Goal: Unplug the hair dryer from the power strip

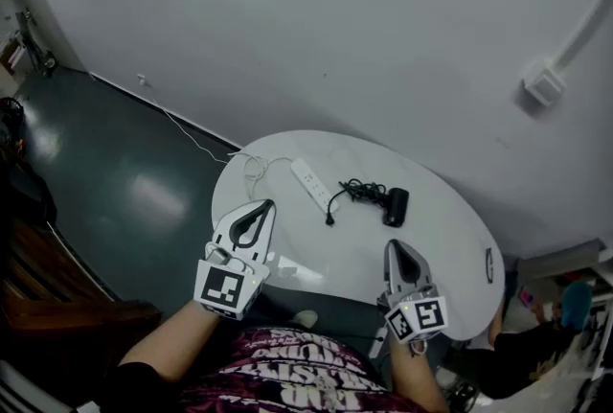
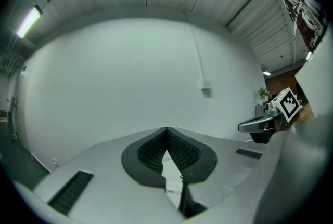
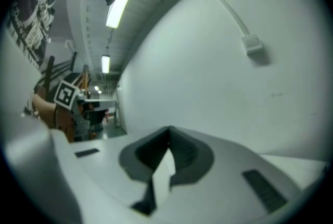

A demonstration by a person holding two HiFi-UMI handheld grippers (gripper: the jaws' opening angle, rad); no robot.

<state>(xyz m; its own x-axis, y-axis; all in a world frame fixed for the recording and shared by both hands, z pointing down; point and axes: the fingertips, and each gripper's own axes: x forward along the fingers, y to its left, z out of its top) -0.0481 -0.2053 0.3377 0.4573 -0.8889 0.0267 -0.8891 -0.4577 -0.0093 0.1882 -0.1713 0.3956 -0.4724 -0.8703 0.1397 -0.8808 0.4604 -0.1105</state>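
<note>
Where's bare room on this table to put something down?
Bare: the round white table's right side beyond the black hair dryer, and the near edge between the left gripper and right gripper. Crowded: the middle, around the white power strip and black cord.

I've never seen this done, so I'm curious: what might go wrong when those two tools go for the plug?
The power strip lies loose; a one-sided pull on the plug could drag it. The left tool and right tool are both shut, so they might just shove things.
</note>
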